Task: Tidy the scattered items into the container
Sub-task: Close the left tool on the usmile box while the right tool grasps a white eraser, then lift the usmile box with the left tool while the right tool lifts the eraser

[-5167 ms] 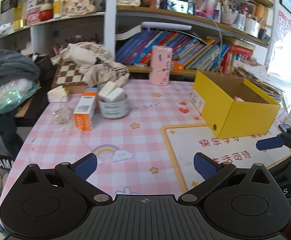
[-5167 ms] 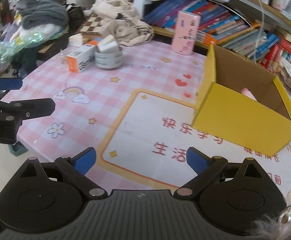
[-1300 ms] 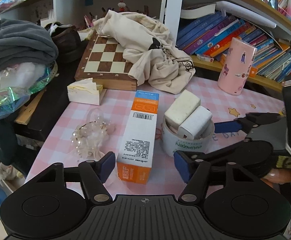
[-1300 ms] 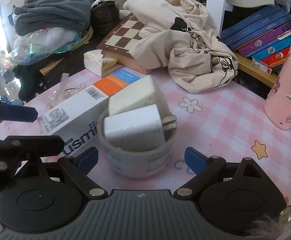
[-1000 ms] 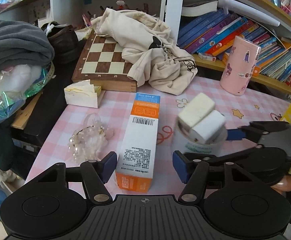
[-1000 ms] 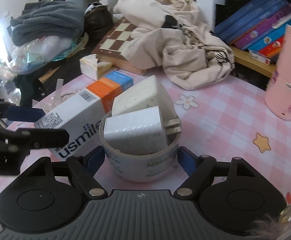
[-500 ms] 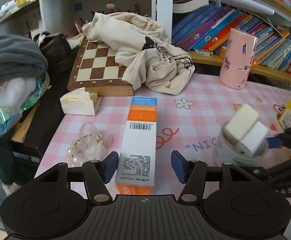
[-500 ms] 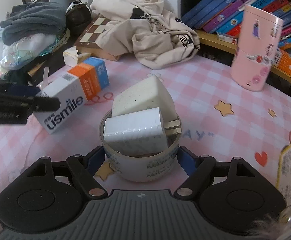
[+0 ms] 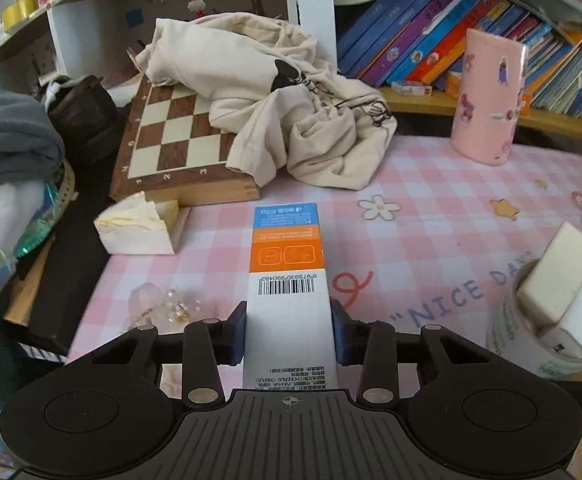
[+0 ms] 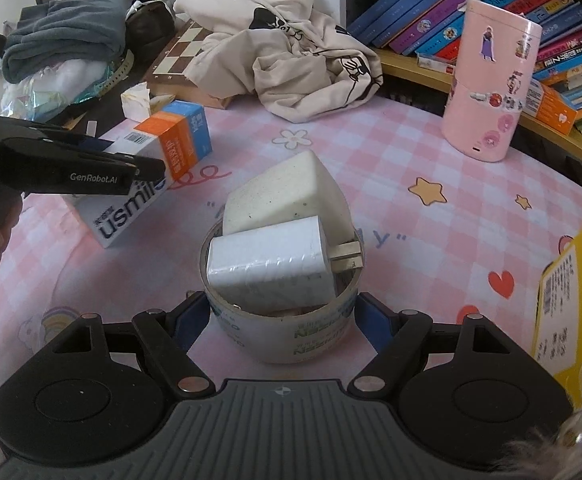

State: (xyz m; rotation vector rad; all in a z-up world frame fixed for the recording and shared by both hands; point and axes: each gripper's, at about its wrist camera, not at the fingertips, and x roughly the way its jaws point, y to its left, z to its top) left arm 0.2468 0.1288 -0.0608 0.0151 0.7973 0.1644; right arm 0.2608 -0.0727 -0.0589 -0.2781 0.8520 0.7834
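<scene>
Left hand-held gripper [image 9: 290, 336] clamps the "usmile" box [image 9: 289, 280].

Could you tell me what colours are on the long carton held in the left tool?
The carton is white with orange and blue bands; the left wrist view shows it best.

Box [image 9: 287, 280]: long white carton with orange and blue bands and a barcode, laid flat on the pink checked cloth, clamped at its near end.
Tape roll [image 10: 283, 336]: white, printed, stood on its flat side, gripped at both sides.
Chargers [image 10: 275, 268]: two white blocks wedged in the roll.
Container [image 10: 571, 292]: yellow, seen at the right edge.
</scene>
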